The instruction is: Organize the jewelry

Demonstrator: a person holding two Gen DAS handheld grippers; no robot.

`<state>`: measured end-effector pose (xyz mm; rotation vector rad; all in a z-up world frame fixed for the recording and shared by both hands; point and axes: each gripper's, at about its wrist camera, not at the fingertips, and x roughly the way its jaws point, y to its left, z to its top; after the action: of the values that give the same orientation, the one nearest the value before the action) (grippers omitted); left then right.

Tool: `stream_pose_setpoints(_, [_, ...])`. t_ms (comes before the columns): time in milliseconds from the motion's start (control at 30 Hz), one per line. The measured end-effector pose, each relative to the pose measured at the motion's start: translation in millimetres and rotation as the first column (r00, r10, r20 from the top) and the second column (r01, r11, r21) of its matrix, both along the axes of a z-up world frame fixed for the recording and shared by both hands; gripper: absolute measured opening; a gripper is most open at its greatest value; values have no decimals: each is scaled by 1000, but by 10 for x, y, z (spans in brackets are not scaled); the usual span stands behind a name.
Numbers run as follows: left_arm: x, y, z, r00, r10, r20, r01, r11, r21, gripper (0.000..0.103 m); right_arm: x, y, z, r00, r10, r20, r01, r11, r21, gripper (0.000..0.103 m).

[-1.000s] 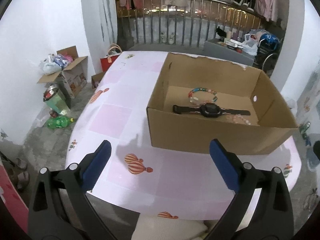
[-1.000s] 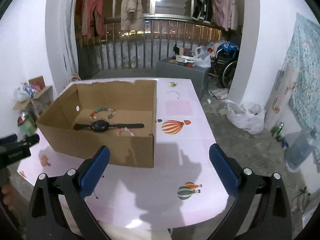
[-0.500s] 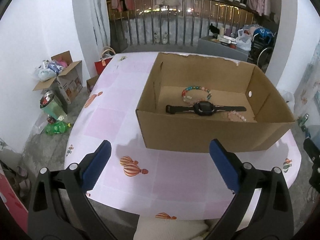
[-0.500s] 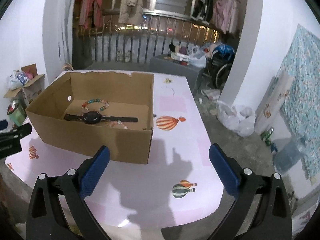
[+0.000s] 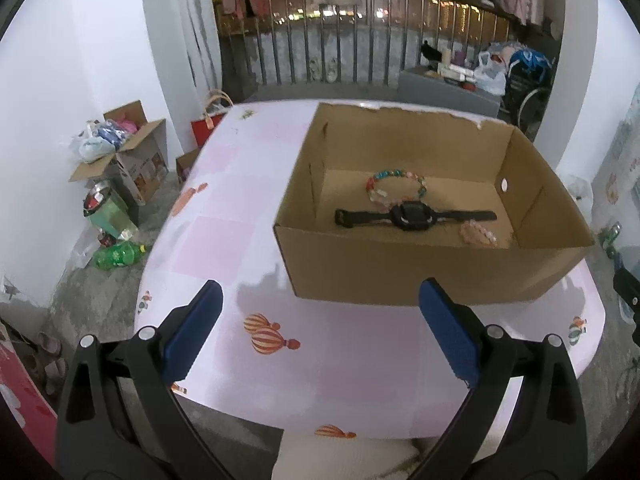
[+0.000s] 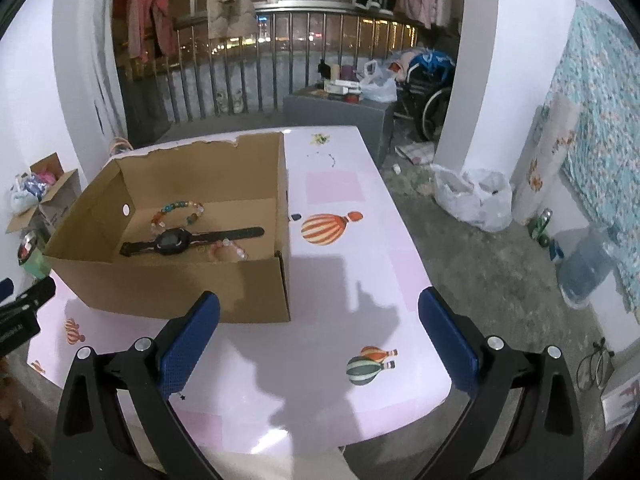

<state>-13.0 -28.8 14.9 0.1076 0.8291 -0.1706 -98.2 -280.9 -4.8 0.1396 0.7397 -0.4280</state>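
Observation:
An open cardboard box (image 5: 424, 276) (image 6: 168, 284) stands on the pink table (image 5: 224, 240) (image 6: 344, 292). Inside it lie a black watch (image 5: 412, 216) (image 6: 176, 241), a multicoloured bead bracelet (image 5: 396, 186) (image 6: 176, 213) behind it and a pink bead bracelet (image 5: 478, 234) (image 6: 230, 250) near the front wall. My left gripper (image 5: 320, 332) hangs open over the table's near edge, in front of the box. Just as wide open, my right gripper (image 6: 320, 336) hovers near the box's front right corner. Neither one holds anything.
The table's near edge lies just below both grippers. On the floor to the left are a cardboard carton (image 5: 120, 152), a blender (image 5: 108, 208) and a green bottle (image 5: 116, 254). To the right are a white plastic bag (image 6: 474, 196) and a water jug (image 6: 584, 268). A metal railing (image 6: 280, 72) runs behind the table.
Both grippers have pulled back and risen a little, so the box sits slightly farther off and more of its inside shows. The jewelry has not moved, and both grippers stay open.

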Motion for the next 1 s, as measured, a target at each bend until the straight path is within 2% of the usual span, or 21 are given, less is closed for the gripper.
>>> stream_pose_setpoints(167, [109,-26,27,998,2,-60,-2,1000,11,95,71,2,41,1000,7,-23,-6,1000,3,97])
stream_pose_setpoints(267, [145,-28,76,998,2,-68,-1,1000,15,95,102,-19,82,1000,-1,-30,1,1000,9,97])
stream_pose_setpoints(467, [167,-34,172,998,2,-67,0,1000,26,95,161,-27,147,999,-11,-43,13,999,31,97])
stream_pose_setpoints(1000, [164,-62,284,1000,-6,-15,6,999,44,95,187,60,258,999,-18,-29,18,1000,-9,97])
